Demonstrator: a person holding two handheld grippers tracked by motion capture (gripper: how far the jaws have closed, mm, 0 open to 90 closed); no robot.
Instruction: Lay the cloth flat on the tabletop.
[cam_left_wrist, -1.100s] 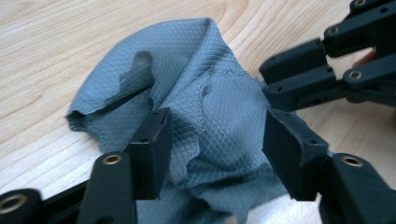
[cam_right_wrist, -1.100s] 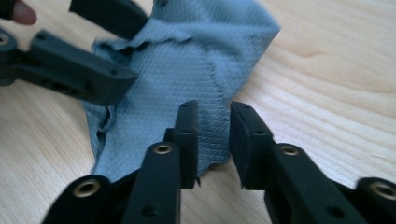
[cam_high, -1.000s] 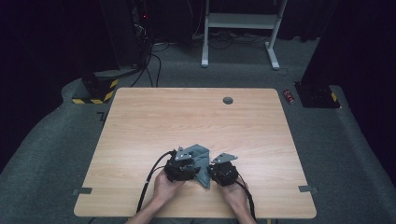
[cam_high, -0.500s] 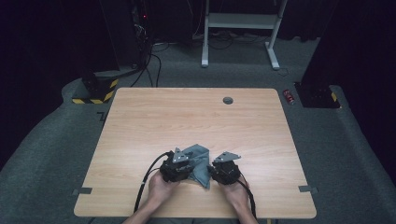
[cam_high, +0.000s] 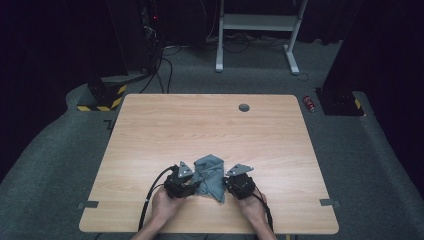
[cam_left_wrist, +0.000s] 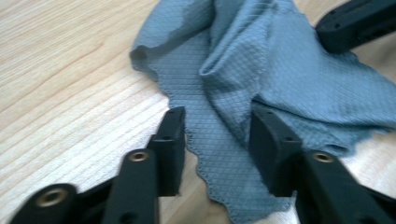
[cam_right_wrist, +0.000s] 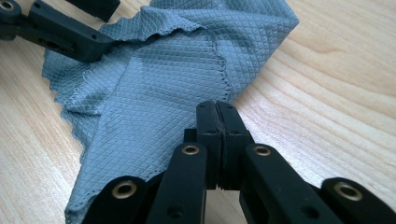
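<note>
Cloth (cam_high: 210, 176): grey-blue, waffle weave, scalloped hem; bunched w/ folds at near-centre of table, btw both grippers.
Left gripper (cam_left_wrist: 215, 135): jaws spread, straddling near hem of cloth; not yet clamped.
Right gripper (cam_right_wrist: 216, 122): jaws pressed together, pinching cloth edge at right side.
Progress: prob. early in a fold or spread-out; one edge gripped, other only lined up. Left to do: clamp left side, pull flat, finish.
Table (cam_high: 150, 130): light wood grain, bare apart from dark round grommet (cam_high: 244, 107) far-centre.
Room: dim; grey carpet, white desk frame (cam_high: 260, 22) far, cables (cam_high: 162, 65) far-left, hazard-striped block (cam_high: 102, 97) left, red can (cam_high: 310, 103) on floor right.
</note>
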